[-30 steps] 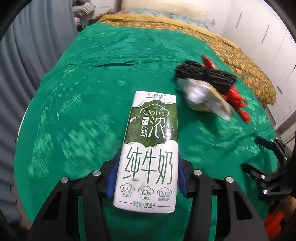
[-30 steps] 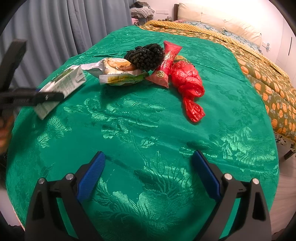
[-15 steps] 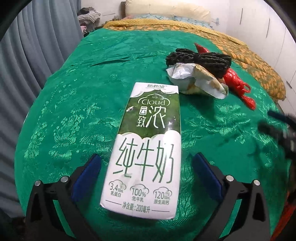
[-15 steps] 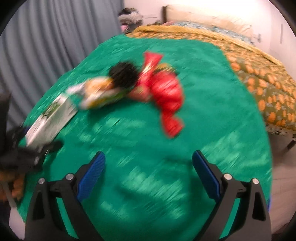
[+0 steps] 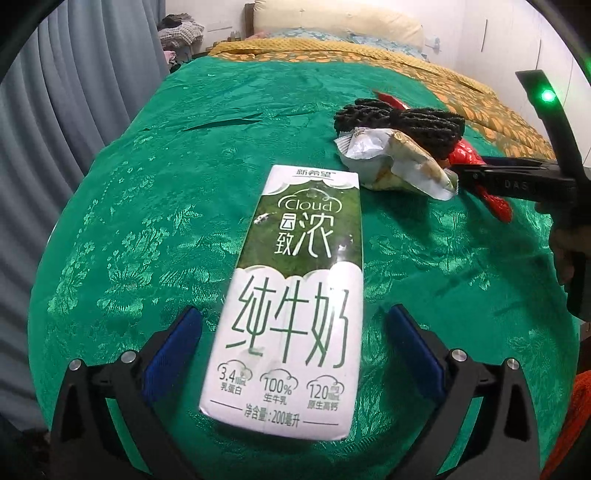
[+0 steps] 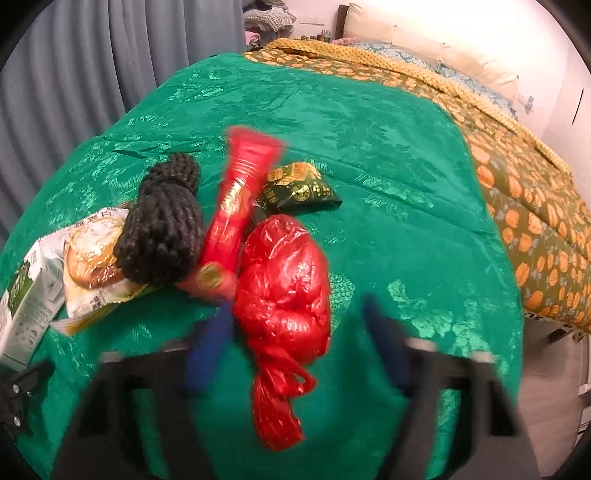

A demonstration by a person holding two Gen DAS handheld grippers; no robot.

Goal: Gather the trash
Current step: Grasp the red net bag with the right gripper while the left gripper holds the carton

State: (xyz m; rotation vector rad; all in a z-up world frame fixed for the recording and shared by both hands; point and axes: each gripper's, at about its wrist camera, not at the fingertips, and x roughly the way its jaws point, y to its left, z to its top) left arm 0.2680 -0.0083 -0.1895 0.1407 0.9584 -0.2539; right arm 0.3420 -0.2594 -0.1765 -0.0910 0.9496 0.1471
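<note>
A white and green milk carton (image 5: 295, 295) lies flat on the green cloth (image 5: 166, 184) between the pads of my left gripper (image 5: 291, 339), which stands wide open and clear of it. My right gripper (image 6: 295, 343) is blurred, its jaws closing around a crumpled red plastic bag (image 6: 284, 288). The left pad is close to the bag and the right pad (image 6: 388, 343) is still apart from it. Beside the bag lie a red tube wrapper (image 6: 240, 184), a black foam net (image 6: 162, 229), a white snack wrapper (image 6: 92, 258) and a green packet (image 6: 299, 184).
The green cloth covers the foot of a bed with an orange-patterned cover (image 6: 517, 184) and pillows (image 5: 332, 22). Grey curtains (image 5: 55, 110) hang on the left, and white cupboards (image 5: 517, 48) stand on the right. The right gripper's body (image 5: 517, 177) reaches in by the snack wrapper.
My left jaws opened off the carton, which now rests on the cloth. My right gripper moved forward to the red bag and its jaws narrowed around it.
</note>
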